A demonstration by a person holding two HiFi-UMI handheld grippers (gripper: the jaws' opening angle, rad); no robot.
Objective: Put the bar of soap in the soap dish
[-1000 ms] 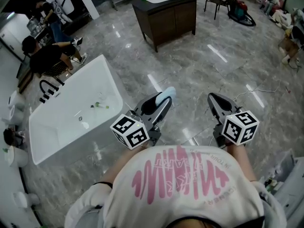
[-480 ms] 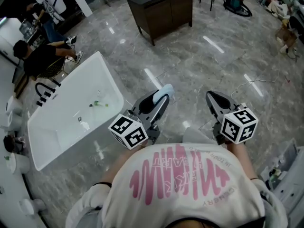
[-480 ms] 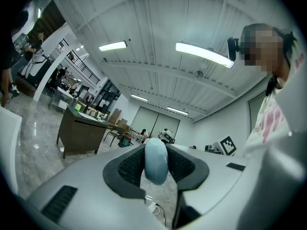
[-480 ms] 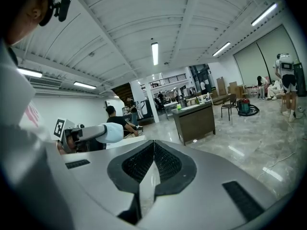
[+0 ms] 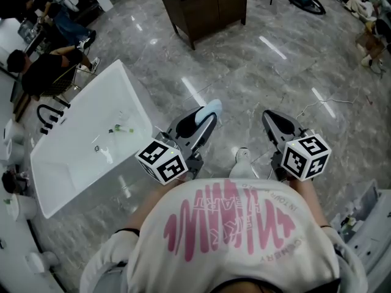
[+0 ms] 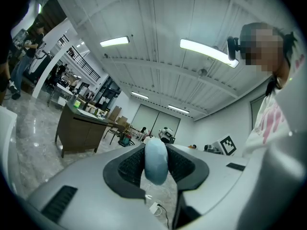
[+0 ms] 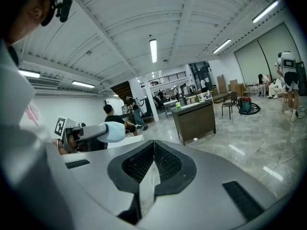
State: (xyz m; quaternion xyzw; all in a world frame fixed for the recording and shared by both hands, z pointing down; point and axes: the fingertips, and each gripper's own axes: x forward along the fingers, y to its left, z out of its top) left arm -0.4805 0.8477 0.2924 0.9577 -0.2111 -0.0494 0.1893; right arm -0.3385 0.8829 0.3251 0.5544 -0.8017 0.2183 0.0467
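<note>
The bar of soap (image 6: pixel 156 160) is pale blue and oval, and it sits pinched edge-on between the ribbed black pads (image 6: pixel 129 164) of the left gripper (image 5: pixel 206 117). In the head view its rounded end pokes out past the jaw tips. That gripper is held level in front of the person's chest, above the grey marble floor (image 5: pixel 244 66), with its marker cube (image 5: pixel 162 161) nearest the body.

The right gripper (image 5: pixel 273 122) is held beside it, well apart and carrying nothing. Its jaws are pressed together, the pads meeting in a thin line at the tip in its own view. Its marker cube (image 5: pixel 306 156) sits just above the person's white shirt with pink print (image 5: pixel 232 231).

To the left of the soap in the head view stands a white freestanding bathtub (image 5: pixel 131 99) with a few small items lying on its bottom, one of them green. Farther off, straight ahead, is a dark wooden vanity cabinet (image 5: pixel 204 5) with a light top. Beyond the tub, at the upper left, people in dark clothes (image 5: pixel 43 66) sit — too small to tell what they are doing.
</note>
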